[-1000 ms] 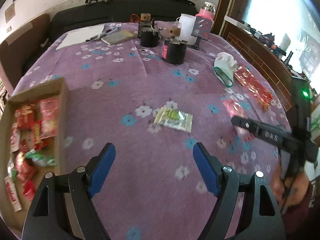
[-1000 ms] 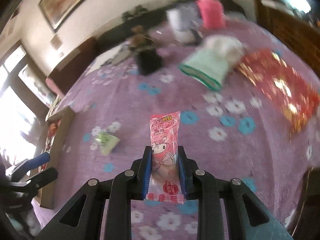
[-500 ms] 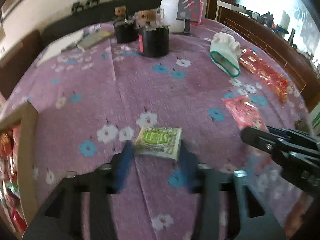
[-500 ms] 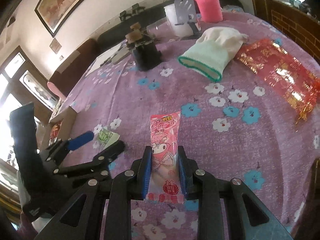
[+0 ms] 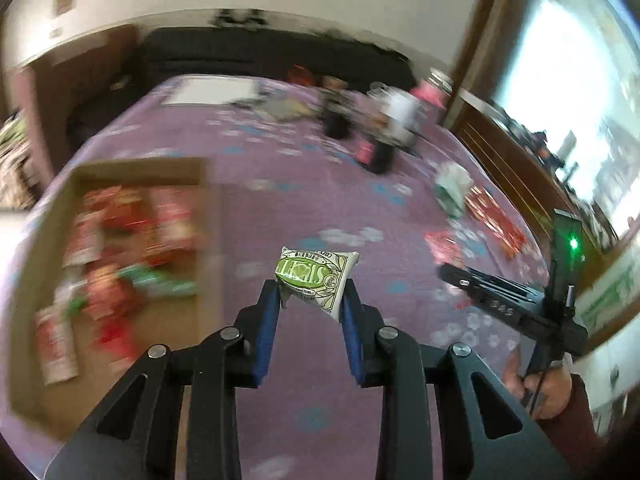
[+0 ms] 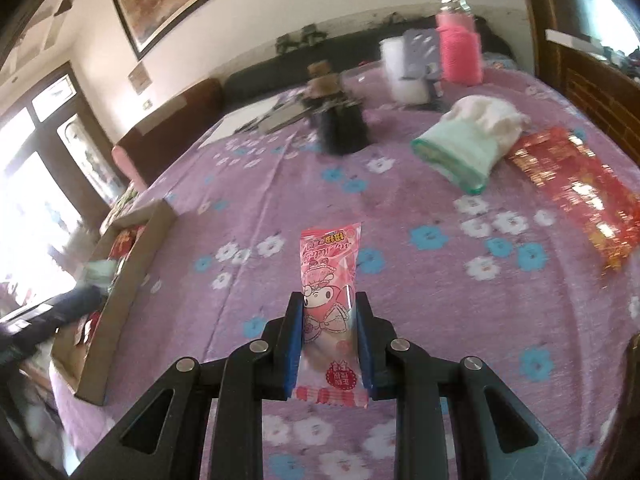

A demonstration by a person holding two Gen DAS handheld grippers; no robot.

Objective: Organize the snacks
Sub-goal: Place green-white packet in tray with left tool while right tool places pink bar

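Note:
A green-and-white snack packet (image 5: 314, 276) sits between the blue pads of my left gripper (image 5: 310, 289), lifted off the purple flowered cloth; the jaws are closing and the pads press on its sides. To its left lies an open cardboard box (image 5: 140, 168) holding several red and green snacks. My right gripper (image 6: 326, 300) is shut on a pink cartoon-printed snack packet (image 6: 328, 264), which sticks up past the fingertips. In the right wrist view the box (image 6: 136, 256) is at the left edge of the table, with my blurred left gripper (image 6: 60, 308) over it.
A white-and-green glove (image 6: 468, 140) and a shiny red packet (image 6: 576, 184) lie at the right. Black jars (image 6: 340, 128), a white cup (image 6: 400, 68) and a pink bottle (image 6: 458, 48) stand at the back, beside papers (image 6: 248, 124). A wooden ledge borders the right side.
My left gripper closed on the green packet, lifted it off the cloth and swung left toward the box. The right gripper, still holding the pink packet, shifted a little leftward.

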